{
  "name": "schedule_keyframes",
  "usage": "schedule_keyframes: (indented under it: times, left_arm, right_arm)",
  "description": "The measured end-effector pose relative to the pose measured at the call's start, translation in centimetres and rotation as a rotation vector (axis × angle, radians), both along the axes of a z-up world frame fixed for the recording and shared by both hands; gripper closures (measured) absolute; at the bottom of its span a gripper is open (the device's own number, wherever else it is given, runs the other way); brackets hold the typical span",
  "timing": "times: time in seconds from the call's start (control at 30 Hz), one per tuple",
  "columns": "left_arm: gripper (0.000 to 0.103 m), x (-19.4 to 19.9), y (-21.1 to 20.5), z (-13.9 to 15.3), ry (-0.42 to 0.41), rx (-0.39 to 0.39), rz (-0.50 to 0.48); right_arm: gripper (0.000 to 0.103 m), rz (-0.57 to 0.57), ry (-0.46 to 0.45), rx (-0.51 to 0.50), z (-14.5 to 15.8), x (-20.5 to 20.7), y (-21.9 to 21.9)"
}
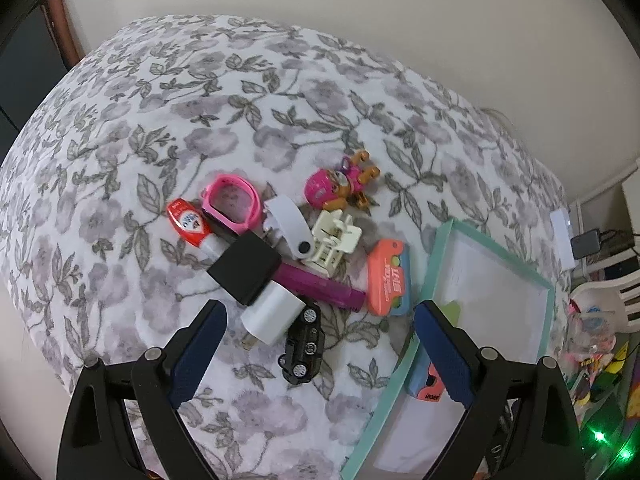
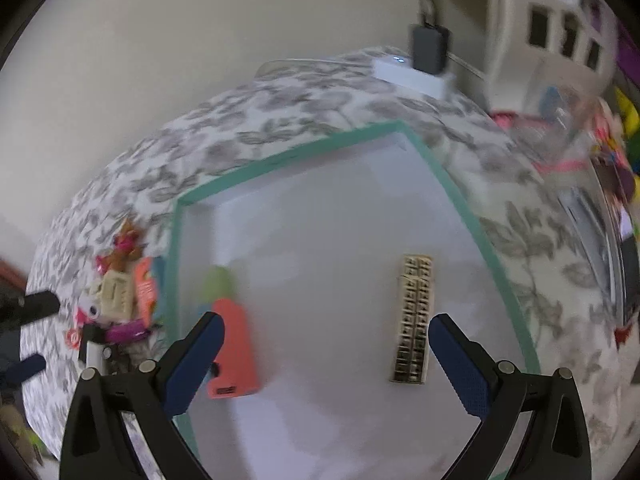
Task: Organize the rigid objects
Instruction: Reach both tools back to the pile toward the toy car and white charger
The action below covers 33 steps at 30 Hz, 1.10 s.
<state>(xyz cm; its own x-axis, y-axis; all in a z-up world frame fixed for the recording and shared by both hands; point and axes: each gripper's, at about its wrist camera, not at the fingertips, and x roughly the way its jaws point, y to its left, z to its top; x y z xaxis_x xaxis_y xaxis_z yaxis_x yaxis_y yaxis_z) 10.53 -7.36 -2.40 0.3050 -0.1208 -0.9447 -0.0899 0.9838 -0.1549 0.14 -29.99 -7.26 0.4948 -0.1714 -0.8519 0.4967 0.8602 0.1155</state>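
Your left gripper (image 1: 320,344) gapes wide, empty, above the toy car (image 1: 303,344). Your right gripper (image 2: 326,356) gapes empty over the tray (image 2: 288,156); tan block (image 2: 414,318) at two o'clock.

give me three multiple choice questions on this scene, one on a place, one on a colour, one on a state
1. Where does the black toy car lie?
A. inside the tray
B. on the floral cloth, at the near edge of the pile
C. held in the left gripper

2. What colour is the rim of the tray?
A. teal green
B. red
C. black

3. How do the jaws of the right gripper stand?
A. shut on the beige block
B. shut on nothing
C. wide open and empty

Answers: 1 B, the left wrist view shows the car on the cloth just below the white charger. 2 A, a teal band frames the white floor of the tray. 3 C, both blue pads stand far apart, and the beige block lies loose on the tray floor.
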Motion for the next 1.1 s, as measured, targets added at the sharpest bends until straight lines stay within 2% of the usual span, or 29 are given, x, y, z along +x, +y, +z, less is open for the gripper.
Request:
schedule_keyframes:
  times: [0.17,0.33,0.43,0.63,0.73,0.83,0.97,1.1]
  left_arm:
    - [0.008,0.1,1.1,0.9,-0.030,0.046,0.009]
    - [0.008,0.4,2.9,2.0,-0.062,0.053,0.015]
    - [0.008,0.5,4.3,2.6,-0.080,0.077,0.028]
    - [0.008,0.9,7.1,3.2,-0.094,0.145,0.047]
    - [0.008,1.0,8.4,3.2,-0.093,0.187,0.064]
    - [0.008,1.1,9.7,2.9,-0.079,0.223,0.085]
    - [0.008,1.3,11.2,2.1,-0.044,0.188,0.112]
    - [0.008,1.6,12.0,0.8,-0.008,0.192,0.132]
  right_arm:
    - [0.000,0.073,-0.024,-0.063,2.2,1.0,2.3]
    - [0.000,0.003,-0.119,-0.088,5.1,0.7,3.0]
    - [0.000,-0.010,-0.139,-0.086,6.1,0.9,3.6]
    - [0.000,0.066,-0.119,-0.090,7.2,2.7,6.2]
    - [0.000,0.157,-0.105,-0.096,7.8,4.1,9.0]
    - [0.000,0.210,-0.063,-0.110,7.6,5.4,11.3]
    - [0.000,0.228,-0.019,-0.038,5.9,6.5,12.7]
    - [0.001,0.255,0.032,0.016,3.6,7.2,13.8]
